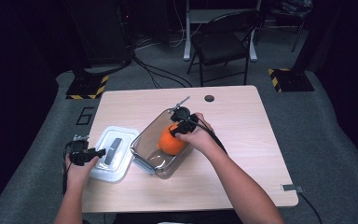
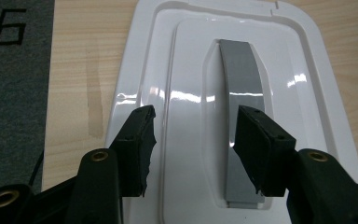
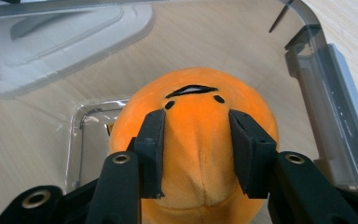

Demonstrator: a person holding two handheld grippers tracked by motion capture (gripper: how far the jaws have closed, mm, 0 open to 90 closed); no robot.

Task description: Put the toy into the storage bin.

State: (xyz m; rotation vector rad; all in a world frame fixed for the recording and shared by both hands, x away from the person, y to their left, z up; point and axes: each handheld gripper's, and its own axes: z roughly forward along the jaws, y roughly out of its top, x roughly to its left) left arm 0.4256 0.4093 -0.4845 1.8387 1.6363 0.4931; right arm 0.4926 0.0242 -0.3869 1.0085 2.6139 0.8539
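At the centre of the high view, the right claw (image 1: 182, 127) was clamped on the orange plush toy (image 1: 171, 140), pinching a fold of its soft body and holding it within the clear container (image 1: 145, 142), apparently so it would go in squarely. At lower left, the left claw (image 1: 99, 152) hung open and empty over the white lid (image 1: 103, 169) on the counter (image 1: 233, 116), its jaws straddling the grey handle (image 2: 242, 88), seemingly ready to lift it.

Soft orange plush toy (image 3: 200, 135) with a fuzzy matt nap, clear glossy plastic container (image 3: 326, 93), shiny white plastic lid (image 2: 186, 70) (matt grey strip as handle), pale smooth wood-grain table (image 1: 242, 135), matt black jaws, grey carpet (image 1: 326, 140).
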